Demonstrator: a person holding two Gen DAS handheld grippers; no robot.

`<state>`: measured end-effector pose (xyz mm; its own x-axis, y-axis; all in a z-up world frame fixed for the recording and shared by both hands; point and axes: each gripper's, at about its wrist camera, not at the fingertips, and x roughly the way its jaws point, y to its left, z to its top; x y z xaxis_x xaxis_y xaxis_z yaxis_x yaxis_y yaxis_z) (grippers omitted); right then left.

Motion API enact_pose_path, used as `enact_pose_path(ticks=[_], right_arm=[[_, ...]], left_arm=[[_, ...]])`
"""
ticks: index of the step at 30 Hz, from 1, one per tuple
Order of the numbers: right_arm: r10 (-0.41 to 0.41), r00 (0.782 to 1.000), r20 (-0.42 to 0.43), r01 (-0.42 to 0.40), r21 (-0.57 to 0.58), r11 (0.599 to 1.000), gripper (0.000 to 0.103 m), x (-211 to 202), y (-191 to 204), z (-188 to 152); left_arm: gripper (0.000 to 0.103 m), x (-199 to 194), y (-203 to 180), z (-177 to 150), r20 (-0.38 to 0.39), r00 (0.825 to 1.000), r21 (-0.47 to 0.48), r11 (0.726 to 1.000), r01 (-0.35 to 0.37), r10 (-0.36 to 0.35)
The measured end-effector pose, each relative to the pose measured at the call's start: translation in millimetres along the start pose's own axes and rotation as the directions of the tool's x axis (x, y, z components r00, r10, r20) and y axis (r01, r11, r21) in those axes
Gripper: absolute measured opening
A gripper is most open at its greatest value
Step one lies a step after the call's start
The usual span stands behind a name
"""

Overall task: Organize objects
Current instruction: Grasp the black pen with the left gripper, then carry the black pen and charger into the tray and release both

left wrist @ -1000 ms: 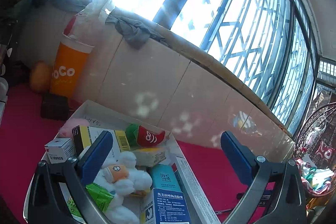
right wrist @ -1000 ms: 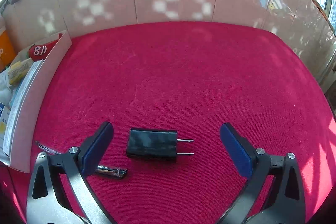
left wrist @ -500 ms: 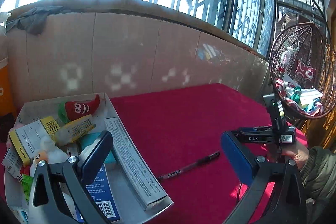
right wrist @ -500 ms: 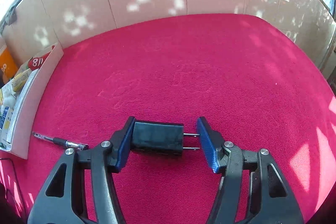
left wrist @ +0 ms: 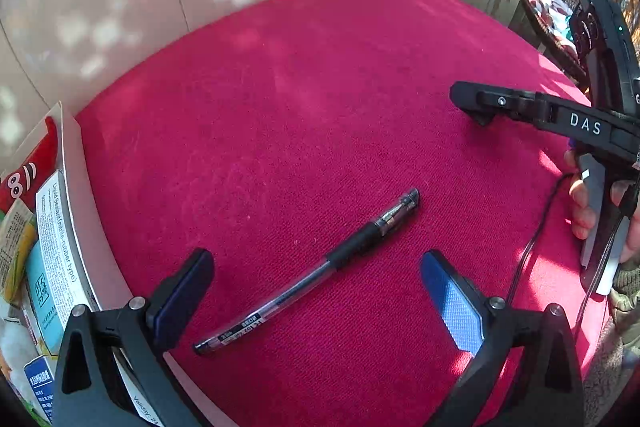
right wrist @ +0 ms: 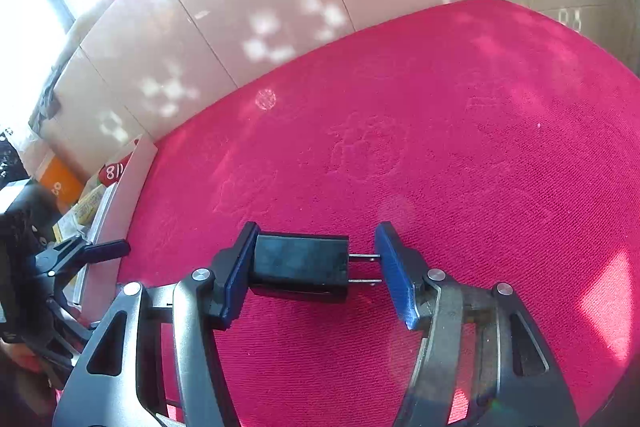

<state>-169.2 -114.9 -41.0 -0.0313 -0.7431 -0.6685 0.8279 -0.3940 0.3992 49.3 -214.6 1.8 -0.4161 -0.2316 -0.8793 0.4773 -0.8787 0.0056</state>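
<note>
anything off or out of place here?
Pen lies loose and diagonal on the red cloth, outside the box. Right tongs clamp the charger end to end, one pad on its prongs: an awkward grip.

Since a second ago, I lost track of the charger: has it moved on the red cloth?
Yes. The charger, which lay flat on the red cloth between open fingers, now sits clamped in the right claw, seemingly lifted clear of it.
</note>
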Motion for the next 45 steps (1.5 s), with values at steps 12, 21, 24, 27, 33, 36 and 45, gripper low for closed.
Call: enact_pose_path(ticks=[12, 21, 24, 27, 33, 36, 45], right_arm=[[0.034, 0.999, 0.003, -0.035, 0.018, 0.999, 0.059, -2, -4, -2], [0.043, 0.999, 0.004, -0.043, 0.023, 0.999, 0.060, -2, -6, -2], [0.047, 0.999, 0.005, -0.047, 0.026, 0.999, 0.059, -2, -7, -2], [0.054, 0.999, 0.007, -0.054, 0.032, 0.998, 0.059, -2, -8, -2], [0.074, 0.997, 0.019, -0.075, 0.056, 0.996, 0.059, -3, -12, -2], [0.076, 0.997, 0.027, -0.078, 0.064, 0.995, 0.059, -5, -13, -3], [0.081, 0.995, 0.051, -0.085, 0.081, 0.993, 0.059, -8, -15, -3]], left_arm=[[0.082, -20, -17, -10, 0.024, 1.000, -0.012, 1.000, 0.013, -0.013], [0.019, -27, -25, -21, 0.014, 0.998, 0.081, 0.995, 0.058, -0.059], [0.006, -28, -29, -25, 0.050, 0.998, 0.070, 0.997, 0.024, -0.028], [0.006, -33, -30, -30, 0.125, 0.992, 0.025, 1.000, -0.015, 0.012], [0.006, -56, -32, -30, 0.265, 0.964, -0.048, 0.999, 0.016, -0.003], [0.006, -69, -33, -29, 0.322, 0.946, -0.062, 0.997, 0.046, -0.024], [0.006, -97, -20, -39, 0.440, 0.898, -0.124, 0.990, 0.061, 0.000]])
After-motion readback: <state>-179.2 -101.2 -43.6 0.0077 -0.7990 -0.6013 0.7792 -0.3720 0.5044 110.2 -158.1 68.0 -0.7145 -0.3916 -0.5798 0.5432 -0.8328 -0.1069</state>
